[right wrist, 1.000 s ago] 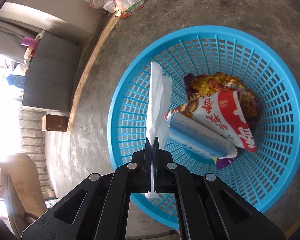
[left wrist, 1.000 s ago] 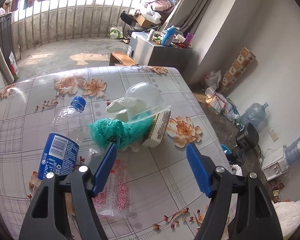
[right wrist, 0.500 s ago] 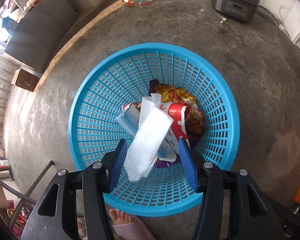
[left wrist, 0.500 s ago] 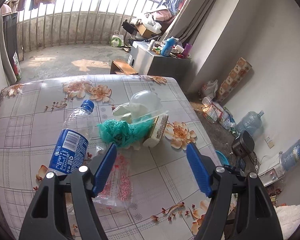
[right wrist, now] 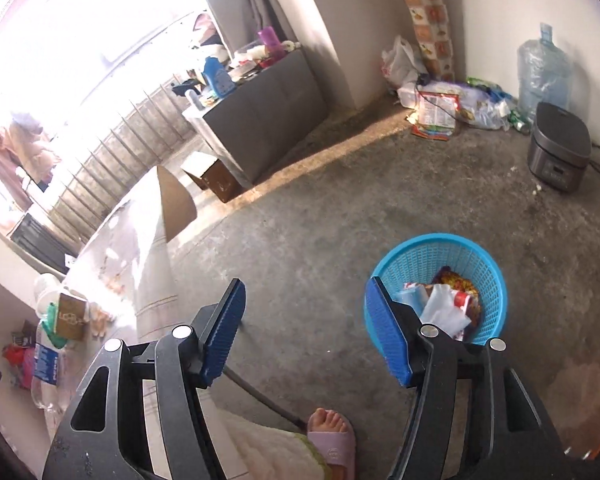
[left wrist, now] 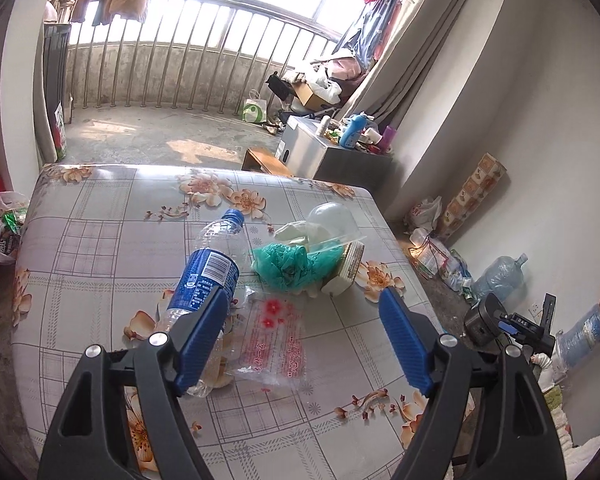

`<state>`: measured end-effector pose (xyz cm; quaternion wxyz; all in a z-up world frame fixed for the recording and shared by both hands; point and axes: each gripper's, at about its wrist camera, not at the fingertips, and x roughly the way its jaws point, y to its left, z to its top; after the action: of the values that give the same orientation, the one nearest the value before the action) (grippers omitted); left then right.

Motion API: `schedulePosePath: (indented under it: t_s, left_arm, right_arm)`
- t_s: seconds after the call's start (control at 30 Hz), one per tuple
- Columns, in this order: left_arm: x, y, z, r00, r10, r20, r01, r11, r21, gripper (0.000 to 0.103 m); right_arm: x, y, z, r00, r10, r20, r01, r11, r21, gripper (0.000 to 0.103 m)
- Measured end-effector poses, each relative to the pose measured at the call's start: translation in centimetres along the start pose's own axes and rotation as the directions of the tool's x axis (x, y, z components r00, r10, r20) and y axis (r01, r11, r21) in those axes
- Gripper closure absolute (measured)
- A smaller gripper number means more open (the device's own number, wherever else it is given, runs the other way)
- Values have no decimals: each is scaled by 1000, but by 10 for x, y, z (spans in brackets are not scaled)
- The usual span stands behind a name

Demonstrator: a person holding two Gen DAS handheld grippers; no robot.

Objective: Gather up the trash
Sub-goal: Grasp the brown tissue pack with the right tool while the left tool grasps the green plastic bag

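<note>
On the floral table [left wrist: 100, 248] lie an empty plastic bottle with a blue label [left wrist: 206, 276], a clear printed wrapper [left wrist: 272, 340], a teal bag [left wrist: 288, 264], a clear dome lid [left wrist: 332, 222] and a small carton [left wrist: 348, 266]. My left gripper [left wrist: 304, 332] is open and empty above the wrapper. My right gripper [right wrist: 304, 328] is open and empty, raised over the floor. The blue basket [right wrist: 416, 256] on the floor holds a white tissue [right wrist: 444, 310] and snack wrappers [right wrist: 462, 288]. The bottle also shows at the right wrist view's left edge [right wrist: 42, 364].
A grey cabinet [left wrist: 332, 156] with bottles stands beyond the table. Bags and water jugs [left wrist: 498, 272] lie along the right wall. A dark rice cooker [right wrist: 560, 152] sits on the concrete floor. A foot in a pink slipper [right wrist: 332, 436] is below the right gripper.
My right gripper opened and dropped the white tissue into the blue basket, then rose and swung away from it. My left gripper drew back a little from the trash pile.
</note>
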<state>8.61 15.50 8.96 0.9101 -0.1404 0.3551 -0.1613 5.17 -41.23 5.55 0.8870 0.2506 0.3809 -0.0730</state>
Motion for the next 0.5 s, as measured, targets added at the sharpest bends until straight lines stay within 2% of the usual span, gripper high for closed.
schedulePosePath:
  t_s: [0.17,0.27,0.33,0.4,0.5]
  left_arm:
    - [-7,19,-10,1000,-22,13,22,999,-32,27]
    - [-6,23,-13,999,-30,27,30,999,-21,27]
    - [-1,24,-12,999,-22,34,22,1000,-11,27]
    - [6,21,-11,998,-47,38,48,999,-3,27]
    - [21,15,-6,996,-84,41,83,996,24,27]
  right_arm:
    - [-17,79,-5,986,164,-22,-166,980,-110,39]
    - [-4,122,-15,967,241,-83,-251,955,-155,39]
    - [10,151,-22,949,283,-139,-305,938,-166,39]
    - [26,174,-29,932,312,-182,-342,925,-164,39]
    - [53,211,-37,896,360,-260,-404,904,-139,38]
